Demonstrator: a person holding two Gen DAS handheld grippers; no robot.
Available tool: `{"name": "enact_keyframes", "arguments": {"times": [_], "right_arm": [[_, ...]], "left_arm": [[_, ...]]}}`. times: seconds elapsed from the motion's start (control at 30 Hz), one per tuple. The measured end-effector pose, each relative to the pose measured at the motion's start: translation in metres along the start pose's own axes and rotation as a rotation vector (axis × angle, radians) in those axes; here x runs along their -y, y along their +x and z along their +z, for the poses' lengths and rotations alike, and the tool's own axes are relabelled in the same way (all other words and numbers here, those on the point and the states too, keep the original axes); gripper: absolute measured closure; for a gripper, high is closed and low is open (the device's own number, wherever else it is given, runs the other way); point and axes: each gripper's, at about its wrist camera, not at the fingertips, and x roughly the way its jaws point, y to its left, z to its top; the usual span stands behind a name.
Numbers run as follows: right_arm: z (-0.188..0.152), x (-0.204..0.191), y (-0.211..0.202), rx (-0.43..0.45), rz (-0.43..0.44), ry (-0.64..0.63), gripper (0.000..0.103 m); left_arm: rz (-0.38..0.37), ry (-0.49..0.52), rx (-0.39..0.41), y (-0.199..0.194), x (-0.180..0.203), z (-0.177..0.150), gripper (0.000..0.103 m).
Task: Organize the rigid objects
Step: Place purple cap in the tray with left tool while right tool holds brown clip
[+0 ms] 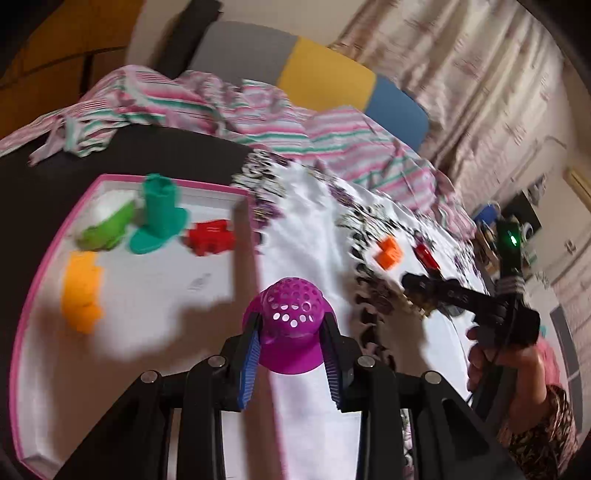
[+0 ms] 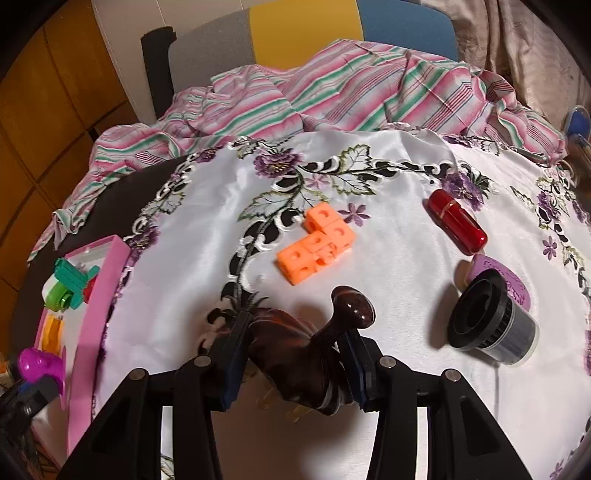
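My left gripper (image 1: 291, 321) is shut on a purple perforated dome with a brim (image 1: 290, 314), held above the near right edge of a pink-rimmed white tray (image 1: 166, 284). In the tray lie a green piece (image 1: 107, 229), a teal piece (image 1: 159, 218), a red piece (image 1: 210, 236) and an orange piece (image 1: 81, 291). My right gripper (image 2: 295, 325) is shut on a dark brown marbled object with a round knob (image 2: 295, 350), just above the white embroidered cloth (image 2: 399, 266). On the cloth lie joined orange cubes (image 2: 316, 242) and a red cylinder (image 2: 456, 225).
A black and grey ringed cylinder (image 2: 491, 325) lies on its side at the right, against a purple-topped item (image 2: 511, 280). A striped pink and green cloth (image 2: 332, 92) is bunched along the far edge. A chair with grey, yellow and blue panels (image 2: 303, 33) stands behind.
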Motion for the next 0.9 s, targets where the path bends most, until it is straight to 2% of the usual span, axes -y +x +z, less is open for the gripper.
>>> {"name": "enact_keyframes", "arguments": {"times": [0.13,0.37,0.5,0.73,0.9], "right_arm": [[-0.002,-0.007,-0.005,0.016,0.048,0.018,0.056],[-0.005,-0.023,-0.007,0.029,0.055,-0.034,0.056],[-0.005,-0.026,-0.007,0.039,0.051,-0.051,0.056],[-0.004,-0.026,-0.006,0.044,0.047,-0.057,0.056],[-0.004,-0.025,-0.004,0.043,0.047,-0.05,0.056]], "left_arm": [[0.048,-0.055,0.008,-0.001,-0.028,0.005,0.072],[0.124,-0.1,-0.026,0.013,-0.061,0.01,0.072],[0.149,-0.098,-0.037,0.021,-0.071,0.015,0.072],[0.242,-0.089,-0.049,0.031,-0.088,0.028,0.072],[0.209,-0.133,-0.025,0.019,-0.095,0.024,0.059]]}}
